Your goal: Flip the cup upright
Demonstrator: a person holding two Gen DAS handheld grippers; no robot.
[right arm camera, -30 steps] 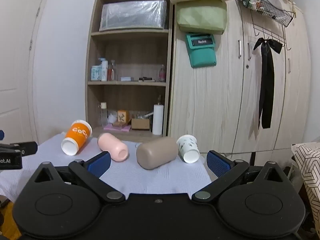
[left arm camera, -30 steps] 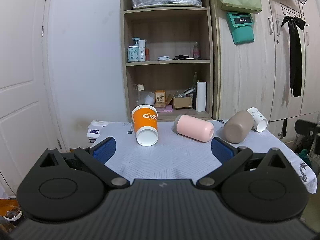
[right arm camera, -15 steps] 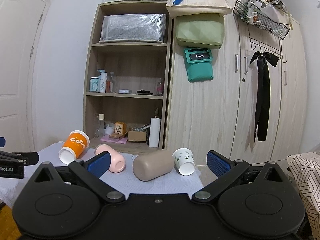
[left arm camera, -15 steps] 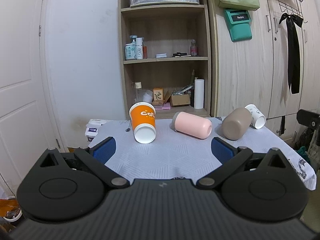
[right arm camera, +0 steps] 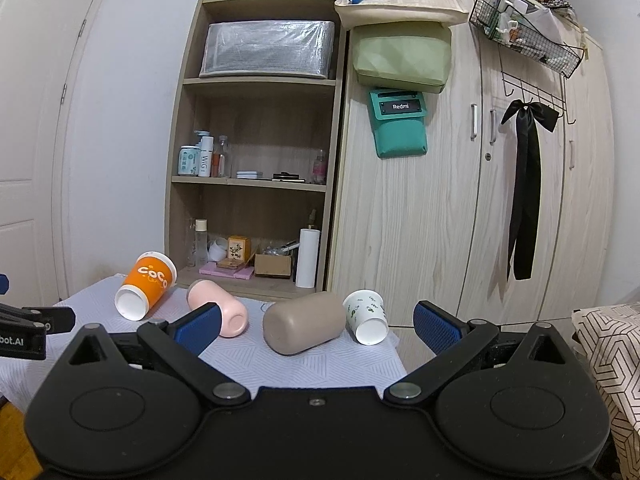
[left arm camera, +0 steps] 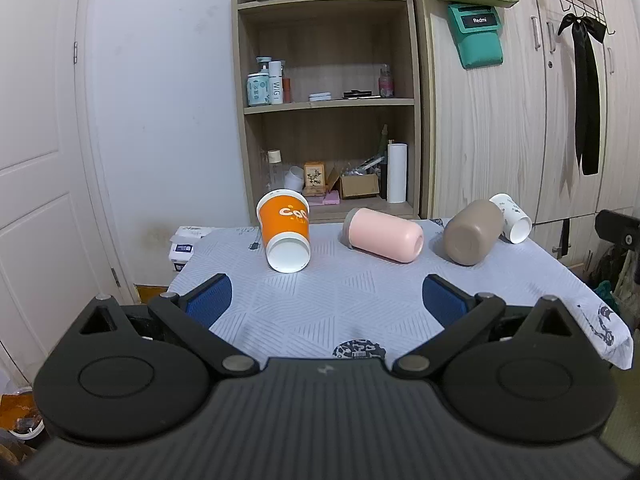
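Several cups lie on their sides in a row on a table with a pale patterned cloth (left arm camera: 340, 304). From left to right: an orange paper cup (left arm camera: 285, 235) (right arm camera: 145, 285), a pink cup (left arm camera: 384, 235) (right arm camera: 218, 307), a taupe cup (left arm camera: 472, 232) (right arm camera: 304, 322), and a small white paper cup with leaf print (left arm camera: 512, 223) (right arm camera: 367, 316). My left gripper (left arm camera: 326, 300) is open and empty, hovering over the table's near edge. My right gripper (right arm camera: 316, 324) is open and empty, back from the table's right end, facing the taupe and white cups.
A wooden shelf unit (left arm camera: 328, 92) with bottles and boxes stands behind the table. Wardrobe doors (right arm camera: 480, 200) stand to its right, a white door (left arm camera: 36, 160) to its left. The left gripper's tip (right arm camera: 36, 322) shows in the right wrist view.
Both grippers have pulled back and tilted upward a little, so the cups sit lower and smaller in view. The cups have not moved.
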